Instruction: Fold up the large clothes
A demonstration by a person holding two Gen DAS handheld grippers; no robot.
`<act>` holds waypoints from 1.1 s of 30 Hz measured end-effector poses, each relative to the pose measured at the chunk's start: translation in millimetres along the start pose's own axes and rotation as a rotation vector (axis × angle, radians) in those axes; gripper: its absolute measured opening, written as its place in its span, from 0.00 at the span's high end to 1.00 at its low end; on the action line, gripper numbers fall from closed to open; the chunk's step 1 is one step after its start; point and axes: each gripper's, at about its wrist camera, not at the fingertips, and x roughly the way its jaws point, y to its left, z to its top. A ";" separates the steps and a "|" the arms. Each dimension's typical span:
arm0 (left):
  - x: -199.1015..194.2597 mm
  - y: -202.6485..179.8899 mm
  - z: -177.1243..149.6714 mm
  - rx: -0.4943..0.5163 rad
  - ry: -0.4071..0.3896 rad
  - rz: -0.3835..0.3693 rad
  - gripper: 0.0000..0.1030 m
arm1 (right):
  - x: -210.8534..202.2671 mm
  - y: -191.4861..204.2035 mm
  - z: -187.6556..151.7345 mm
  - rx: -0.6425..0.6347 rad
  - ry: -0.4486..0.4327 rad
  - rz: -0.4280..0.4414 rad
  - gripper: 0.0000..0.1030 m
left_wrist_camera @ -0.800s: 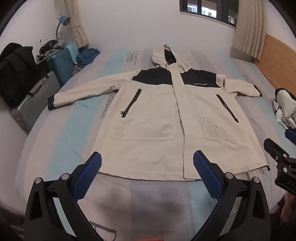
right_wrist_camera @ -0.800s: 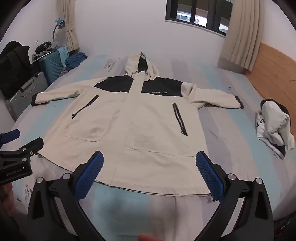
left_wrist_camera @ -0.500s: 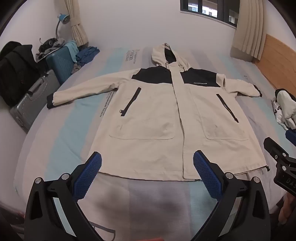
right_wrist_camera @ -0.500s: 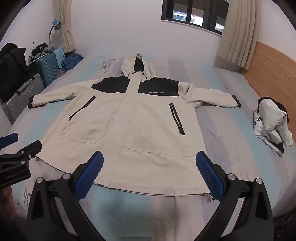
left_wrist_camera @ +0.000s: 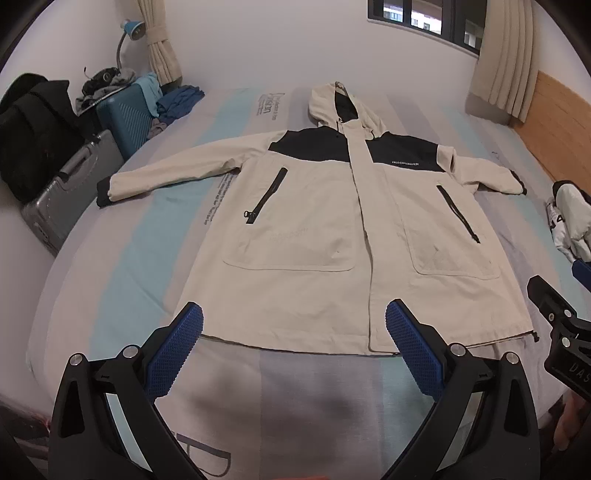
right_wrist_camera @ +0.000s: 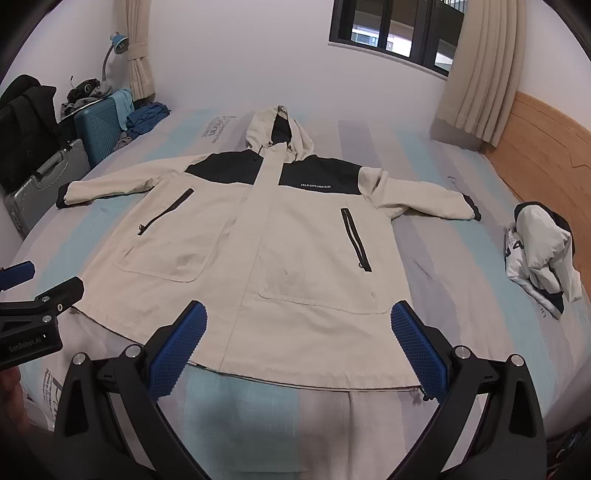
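Striped pale-blue, grey and white bed sheet (left_wrist_camera: 122,258) covers the bed you're standing at, wooden headboard (right_wrist_camera: 535,147) on the right side, dark-framed window (right_wrist_camera: 388,26) in the far wall. Cream hooded jacket with black shoulder panels (left_wrist_camera: 314,229) lies flat, front up, in the middle of the bed, hood toward the far wall, both sleeves spread out sideways, hem nearest you. Your left gripper (left_wrist_camera: 293,350) hangs above the hem, jaws spread wide, nothing between the 2 blue pads. Your right gripper (right_wrist_camera: 299,347) is likewise released and empty, over the hem's right part. Neither touches the fabric. Crumpled white-and-black garment (right_wrist_camera: 539,251) sits well apart on the bed's right edge. Left of the bed: silver hard-shell suitcase (left_wrist_camera: 62,192) and teal hard-shell suitcase (left_wrist_camera: 125,122), with what looks like a black coat (left_wrist_camera: 29,122) piled beside them.
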 end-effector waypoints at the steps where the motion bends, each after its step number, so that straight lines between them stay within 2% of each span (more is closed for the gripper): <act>1: -0.1 0.3 -0.1 -0.005 0.002 -0.002 0.06 | -0.2 -1.3 0.4 0.005 0.000 0.001 0.07; 10: 2.6 -5.2 -2.9 0.019 0.011 -0.011 0.06 | -0.2 2.9 -2.9 -0.012 0.000 0.000 0.07; 13: 4.6 -4.0 -3.2 -0.004 0.023 -0.040 0.06 | 0.4 3.2 -3.1 -0.007 0.001 0.003 0.07; 33: 1.6 -6.5 -2.2 -0.009 0.004 -0.021 0.06 | 2.6 3.5 -5.8 -0.001 0.008 -0.001 0.07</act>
